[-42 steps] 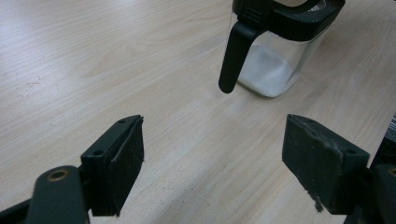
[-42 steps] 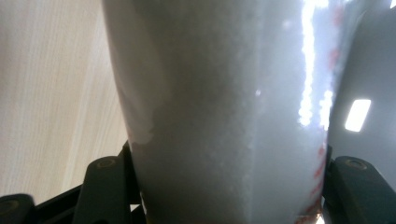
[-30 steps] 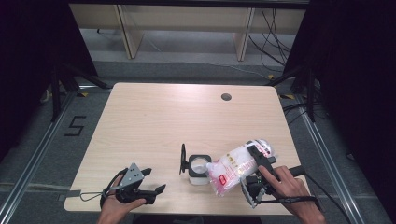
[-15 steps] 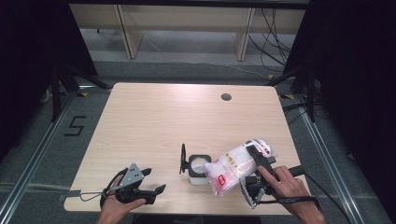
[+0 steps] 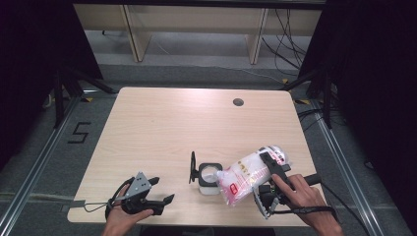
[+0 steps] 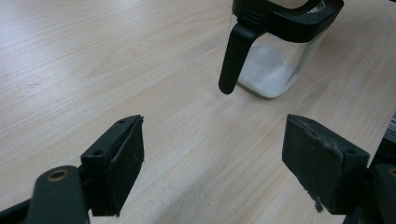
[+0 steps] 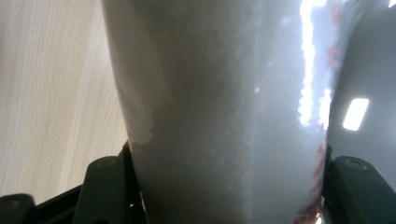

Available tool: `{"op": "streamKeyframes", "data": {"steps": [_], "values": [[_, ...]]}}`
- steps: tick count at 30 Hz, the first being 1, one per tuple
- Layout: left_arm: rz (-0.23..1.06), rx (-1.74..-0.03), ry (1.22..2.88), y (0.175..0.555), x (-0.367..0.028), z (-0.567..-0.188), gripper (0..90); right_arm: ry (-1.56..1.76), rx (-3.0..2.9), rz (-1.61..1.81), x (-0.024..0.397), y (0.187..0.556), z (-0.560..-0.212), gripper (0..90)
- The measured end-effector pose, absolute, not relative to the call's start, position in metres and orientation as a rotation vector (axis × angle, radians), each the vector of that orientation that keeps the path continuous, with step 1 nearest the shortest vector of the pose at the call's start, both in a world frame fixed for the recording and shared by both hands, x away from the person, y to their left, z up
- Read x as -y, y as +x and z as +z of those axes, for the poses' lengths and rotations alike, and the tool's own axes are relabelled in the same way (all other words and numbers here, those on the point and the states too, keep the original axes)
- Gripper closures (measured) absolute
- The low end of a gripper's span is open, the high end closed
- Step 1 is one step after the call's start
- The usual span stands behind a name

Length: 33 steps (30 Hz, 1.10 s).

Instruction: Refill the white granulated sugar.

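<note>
— Down at the lower right of the high view, what is that hand holding?

— It holds the right gripper (image 5: 268, 169), and its two black jaws are clamped on a bag (image 5: 248, 173) of white grains. The bag is clear plastic with red print. It lies tilted, with its lower end pointing at a small glass jar (image 5: 209, 178).

— Where is the jar?

— It stands on the bench (image 5: 172, 128), near the bottom middle of the high view, just beside the bag's end. It has a black rim and a black lid flipped up on its left side (there is some white stuff in the bottom).

— And the other hand?

— The left gripper (image 5: 160, 191) sits low at the lower left of the high view. Its jaws are wide apart with nothing between them. In the left gripper view the jar (image 6: 275, 46) is at the top, past the open pads, well apart from them.

— What fills the right gripper view?

— The bag (image 7: 219, 116), up close, squeezed between the jaws.
</note>
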<state>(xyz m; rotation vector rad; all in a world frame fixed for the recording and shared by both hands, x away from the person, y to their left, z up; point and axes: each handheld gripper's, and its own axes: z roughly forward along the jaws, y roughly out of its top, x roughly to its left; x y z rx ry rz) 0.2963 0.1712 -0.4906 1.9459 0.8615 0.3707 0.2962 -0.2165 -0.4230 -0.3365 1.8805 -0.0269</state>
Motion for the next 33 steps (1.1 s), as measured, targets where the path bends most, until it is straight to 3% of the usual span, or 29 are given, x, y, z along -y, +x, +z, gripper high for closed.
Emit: {"op": "streamKeyframes", "data": {"steps": [33], "values": [[0.371, -0.863, 1.94, 0.2962, -0.171, -0.4906, 20.2, -0.377, -1.874, -0.036, 0.2148, 0.2946, -0.4259, 40.3]]}}
